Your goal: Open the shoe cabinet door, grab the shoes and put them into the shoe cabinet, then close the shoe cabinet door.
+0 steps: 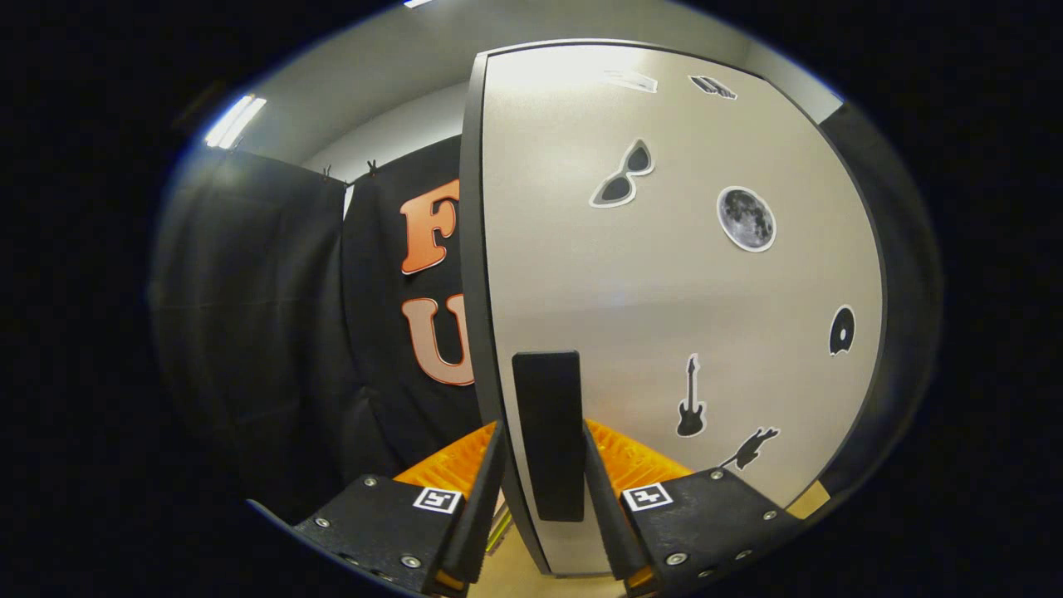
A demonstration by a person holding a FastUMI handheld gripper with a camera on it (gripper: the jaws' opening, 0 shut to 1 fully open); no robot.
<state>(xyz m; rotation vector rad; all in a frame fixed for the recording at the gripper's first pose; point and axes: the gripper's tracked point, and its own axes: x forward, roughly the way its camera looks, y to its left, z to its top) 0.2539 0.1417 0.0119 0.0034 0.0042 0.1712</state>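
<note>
Tool [544, 498] fingers straddle door [664, 274] edge and handle [548, 432]; open room leftward.

Carrying surface: I see a pale tan floor or board [508, 579] low between the fingers, and I can't tell which it is. The shoe cabinet door [664, 282] comes down to it, its bottom edge just above. A tan patch shows beyond the right finger. The gripper [544, 432] straddles the door handle [548, 390]; whether it presses I can't tell.
</note>
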